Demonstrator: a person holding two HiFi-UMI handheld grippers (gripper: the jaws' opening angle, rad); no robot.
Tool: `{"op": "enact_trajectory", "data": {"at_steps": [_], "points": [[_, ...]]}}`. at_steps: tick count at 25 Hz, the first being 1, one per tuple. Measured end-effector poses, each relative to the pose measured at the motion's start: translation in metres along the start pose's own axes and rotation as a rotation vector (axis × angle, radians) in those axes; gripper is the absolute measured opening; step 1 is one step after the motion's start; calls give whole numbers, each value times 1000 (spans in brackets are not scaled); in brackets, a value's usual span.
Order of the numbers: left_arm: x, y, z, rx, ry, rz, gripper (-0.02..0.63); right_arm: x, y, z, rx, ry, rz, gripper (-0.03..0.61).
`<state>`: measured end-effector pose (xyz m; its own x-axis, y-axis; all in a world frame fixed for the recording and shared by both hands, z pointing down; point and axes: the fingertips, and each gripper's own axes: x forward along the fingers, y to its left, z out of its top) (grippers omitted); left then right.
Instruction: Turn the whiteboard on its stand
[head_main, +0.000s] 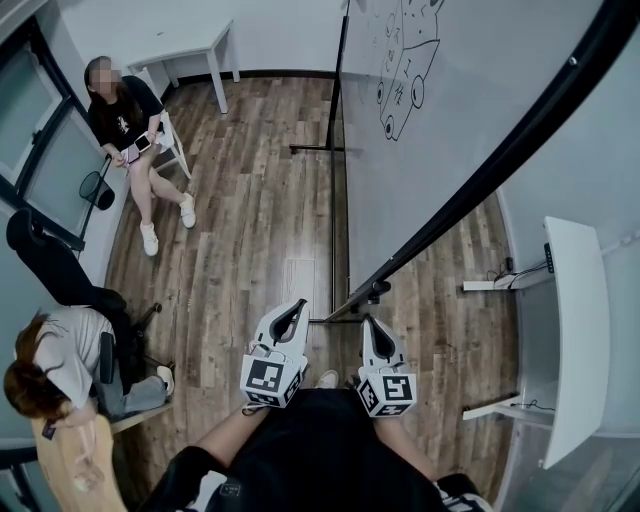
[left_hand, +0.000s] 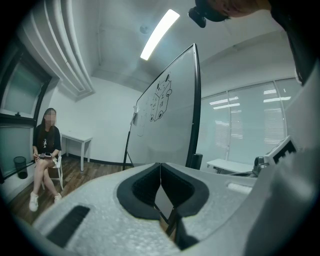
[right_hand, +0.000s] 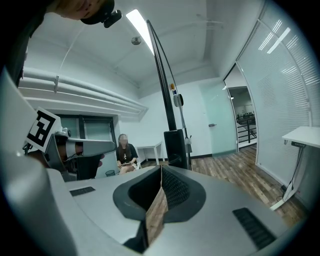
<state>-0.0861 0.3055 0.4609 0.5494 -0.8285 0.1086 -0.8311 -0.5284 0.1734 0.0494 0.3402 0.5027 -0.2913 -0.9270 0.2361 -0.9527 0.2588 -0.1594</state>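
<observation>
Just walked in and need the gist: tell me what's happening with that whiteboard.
A person stands at the near end of the whiteboard, holding the left tongs and right tongs. Both are shut and empty, pointed toward its black frame without gripping it. Another person sits across the room.

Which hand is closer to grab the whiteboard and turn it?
Probably right. The right tool points at the whiteboard frame just ahead; the left tool sits farther off. Both shut, empty.
</observation>
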Motion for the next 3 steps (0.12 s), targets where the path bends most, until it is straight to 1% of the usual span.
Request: {"op": "enact_trajectory", "data": {"at_steps": [3], "points": [[1,0,0,0,-1,2,17,1,0,0,1,-1,3,17]]}}
